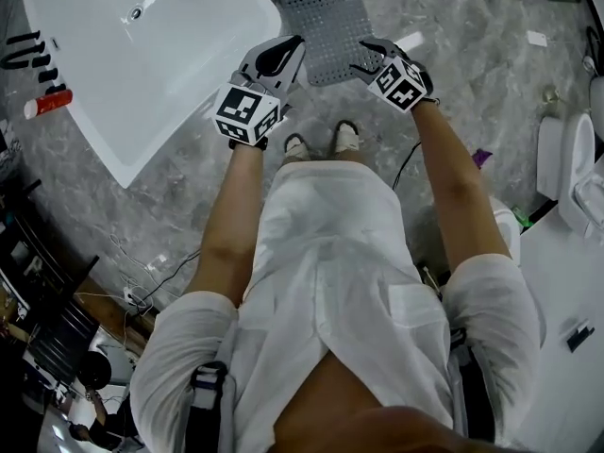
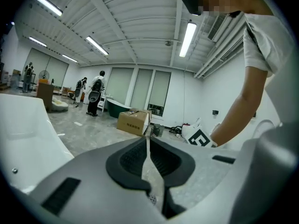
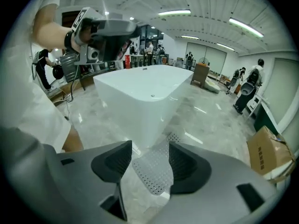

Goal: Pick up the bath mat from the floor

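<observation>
The bath mat (image 1: pixel 326 22) lies flat on the shiny stone floor at 12 o'clock from the person's two shoes (image 1: pixel 295 144), and no tongs touch it yet. The right gripper (image 1: pixel 363 57) has its jaws wide apart with nothing in them. In the right gripper view (image 3: pixel 150 146) the mat (image 3: pixel 156 171) shows on the floor past the gap. The left gripper (image 1: pixel 294 47) has its jaws closed together on nothing, and its own view (image 2: pixel 147 139) shows only a thin slit between them. That could be trouble, I think: closed tongs would only poke the mat and push it away toward 12 o'clock, since the floor looks slippery. The mat is also thin and flat, so open jaws might slide over its edge and miss. It looks floppy, so a grab at one corner might let it sag and slip out. The white bathtub (image 1: pixel 151 55) sits close by at 10 o'clock, and the left tongs could bump its corner. A black cord (image 1: pixel 406 163) lies at 4 o'clock from the shoes and could catch a foot. Counting: one mat, two tongs, one tub, two shoes, one cord by the feet.
</observation>
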`<state>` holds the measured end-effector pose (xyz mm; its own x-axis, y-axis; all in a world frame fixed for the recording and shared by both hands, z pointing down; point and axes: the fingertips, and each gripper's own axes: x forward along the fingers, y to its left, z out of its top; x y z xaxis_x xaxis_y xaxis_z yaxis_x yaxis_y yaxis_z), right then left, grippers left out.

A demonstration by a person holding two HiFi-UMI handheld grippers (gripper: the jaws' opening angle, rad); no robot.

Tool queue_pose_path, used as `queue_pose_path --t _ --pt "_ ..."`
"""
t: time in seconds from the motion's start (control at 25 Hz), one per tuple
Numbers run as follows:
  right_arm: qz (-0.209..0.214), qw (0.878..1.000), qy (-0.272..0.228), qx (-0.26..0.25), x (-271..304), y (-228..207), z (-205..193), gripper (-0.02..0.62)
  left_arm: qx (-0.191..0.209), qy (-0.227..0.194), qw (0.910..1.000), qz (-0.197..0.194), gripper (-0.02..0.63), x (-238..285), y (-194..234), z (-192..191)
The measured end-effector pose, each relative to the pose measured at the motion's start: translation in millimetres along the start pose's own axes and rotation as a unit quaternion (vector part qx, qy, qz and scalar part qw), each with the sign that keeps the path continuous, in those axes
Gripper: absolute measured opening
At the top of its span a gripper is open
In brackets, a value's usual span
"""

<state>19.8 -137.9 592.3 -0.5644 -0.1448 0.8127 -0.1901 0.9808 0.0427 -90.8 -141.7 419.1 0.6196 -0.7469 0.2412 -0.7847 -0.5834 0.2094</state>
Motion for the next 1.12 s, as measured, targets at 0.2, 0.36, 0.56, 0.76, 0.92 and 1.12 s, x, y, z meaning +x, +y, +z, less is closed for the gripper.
queue_pose_path --t 0.2,0.36,0.56,0.76,0.92,1.12 --pt "0.015 0.999 0.035 -0.011 70 0 -64 0.261 0.000 0.003 0.9994 -0.036 0.015 49 -6 -62" --pt "0.023 0.998 0.052 -0.003 116 0 -116 0.267 -0.004 0.016 0.9978 -0.064 0.015 87 -11 -122" --pt "0.041 0.996 0.083 -0.015 172 3 -178 0.276 -0.001 0.031 0.9962 -0.082 0.015 124 -2 -191" --pt "0.050 0.993 0.103 -0.028 227 2 -232 0.281 0.028 0.058 0.9934 -0.094 0.015 156 16 -262" --pt "0.063 0.990 0.117 -0.055 276 0 -264 0.284 0.059 0.082 0.9879 -0.118 0.019 183 39 -318" --pt "0.082 0.981 0.131 -0.118 330 2 -305 0.293 0.074 0.082 0.9875 -0.112 0.092 222 69 -367"
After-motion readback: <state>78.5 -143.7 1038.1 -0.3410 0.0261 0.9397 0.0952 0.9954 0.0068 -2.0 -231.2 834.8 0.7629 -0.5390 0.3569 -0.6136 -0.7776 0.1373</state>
